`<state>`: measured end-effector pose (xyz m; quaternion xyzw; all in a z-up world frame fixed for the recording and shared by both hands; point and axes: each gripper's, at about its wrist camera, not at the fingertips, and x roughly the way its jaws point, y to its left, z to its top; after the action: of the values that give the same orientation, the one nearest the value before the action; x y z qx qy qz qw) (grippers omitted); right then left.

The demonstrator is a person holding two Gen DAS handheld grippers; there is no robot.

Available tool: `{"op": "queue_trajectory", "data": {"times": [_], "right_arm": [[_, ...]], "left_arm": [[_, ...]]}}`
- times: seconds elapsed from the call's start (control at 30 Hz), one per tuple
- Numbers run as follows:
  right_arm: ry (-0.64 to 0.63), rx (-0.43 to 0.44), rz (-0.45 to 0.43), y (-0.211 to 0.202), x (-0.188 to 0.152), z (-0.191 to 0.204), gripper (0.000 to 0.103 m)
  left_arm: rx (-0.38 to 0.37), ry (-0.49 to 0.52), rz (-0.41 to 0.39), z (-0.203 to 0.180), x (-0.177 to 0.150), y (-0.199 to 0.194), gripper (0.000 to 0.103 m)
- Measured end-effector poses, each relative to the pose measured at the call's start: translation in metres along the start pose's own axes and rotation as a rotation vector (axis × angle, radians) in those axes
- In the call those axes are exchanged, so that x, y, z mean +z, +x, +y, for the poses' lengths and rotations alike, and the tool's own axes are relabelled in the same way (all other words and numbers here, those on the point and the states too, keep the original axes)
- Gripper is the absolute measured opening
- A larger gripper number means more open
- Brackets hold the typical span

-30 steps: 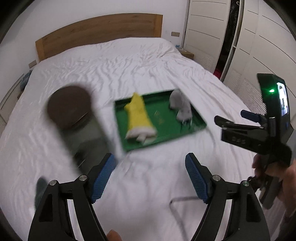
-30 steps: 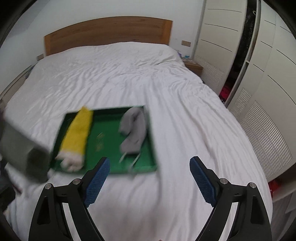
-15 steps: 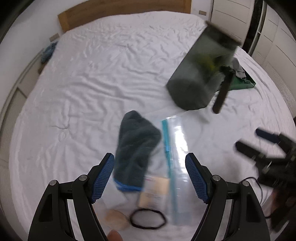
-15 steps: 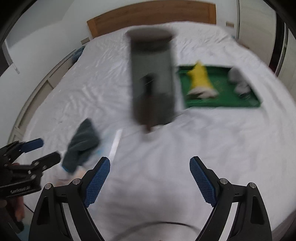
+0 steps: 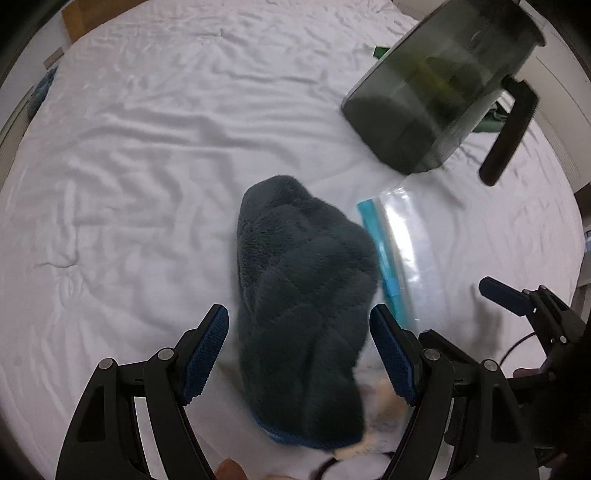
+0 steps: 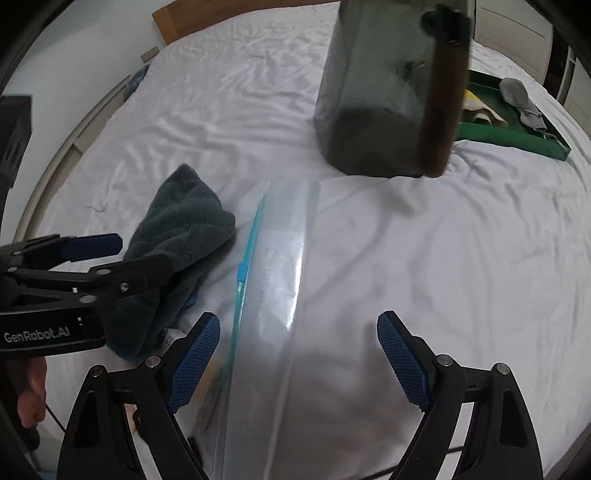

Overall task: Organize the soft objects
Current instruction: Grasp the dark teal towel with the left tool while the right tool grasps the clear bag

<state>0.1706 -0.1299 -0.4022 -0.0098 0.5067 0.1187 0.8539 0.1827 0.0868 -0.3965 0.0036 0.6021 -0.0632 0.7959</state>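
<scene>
My left tool [image 5: 299, 350] is spread wide over the white bed [image 5: 147, 166], its blue-padded fingers [image 5: 207, 347] standing on either side of a dark teal fleece cloth [image 5: 303, 295] without touching it; nothing is gripped. The cloth lies crumpled on the sheet, with a blue edge showing at its near end. Just beside it, on its right, lies a clear zip bag [image 6: 280, 295] with a light-blue zipper strip [image 5: 380, 258] running along the side nearest the cloth. My right tool [image 6: 299, 358] is likewise wide open and holds nothing; it hovers above the near part of the bag, the bag's glossy film lying between its fingers [image 6: 402, 365]. Beyond the bag stands a smoky translucent bin [image 6: 388, 92] with a dark handle [image 6: 443, 107], resting on the bed. Behind the bin sits a green tray [image 6: 517, 136], well apart from the cloth, carrying a grey sock [image 6: 521, 96] and a yellow-and-white soft item [image 6: 476, 107] partly hidden by the bin. A wooden headboard [image 6: 221, 18] closes the far end of the bed
</scene>
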Motion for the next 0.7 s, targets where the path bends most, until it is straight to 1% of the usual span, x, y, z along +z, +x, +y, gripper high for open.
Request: {"op": "queue_trajectory", "data": {"times": [0.07, 0.13, 0.27, 0.33, 0.43, 0.53, 0.63, 0.7], "right_arm": [[-0.003, -0.005, 0.007, 0.006, 0.001, 0.003, 0.087], [-0.014, -0.015, 0.010, 0.025, 0.001, 0.011, 0.087], [-0.041, -0.029, 0.022, 0.044, 0.003, 0.018, 0.086], [-0.051, -0.038, 0.029, 0.055, 0.004, 0.023, 0.085], [-0.056, -0.043, 0.042, 0.070, 0.009, 0.028, 0.081], [-0.053, -0.045, 0.046, 0.078, 0.013, 0.028, 0.075], [-0.052, -0.049, 0.046, 0.082, 0.015, 0.029, 0.069], [-0.052, -0.050, 0.048, 0.085, 0.017, 0.030, 0.063]], "left_arm": [[-0.016, 0.000, 0.013, 0.004, 0.001, 0.008, 0.074], [-0.028, 0.007, 0.024, 0.006, 0.002, 0.013, 0.074], [-0.048, 0.025, 0.048, 0.007, 0.004, 0.026, 0.074], [-0.059, 0.033, 0.061, 0.006, 0.004, 0.031, 0.074], [-0.061, 0.046, 0.078, 0.005, 0.004, 0.040, 0.074], [-0.069, 0.038, 0.079, 0.009, 0.005, 0.045, 0.074], [-0.071, 0.035, 0.082, 0.011, 0.007, 0.047, 0.074], [-0.071, 0.035, 0.084, 0.011, 0.006, 0.048, 0.074]]}}
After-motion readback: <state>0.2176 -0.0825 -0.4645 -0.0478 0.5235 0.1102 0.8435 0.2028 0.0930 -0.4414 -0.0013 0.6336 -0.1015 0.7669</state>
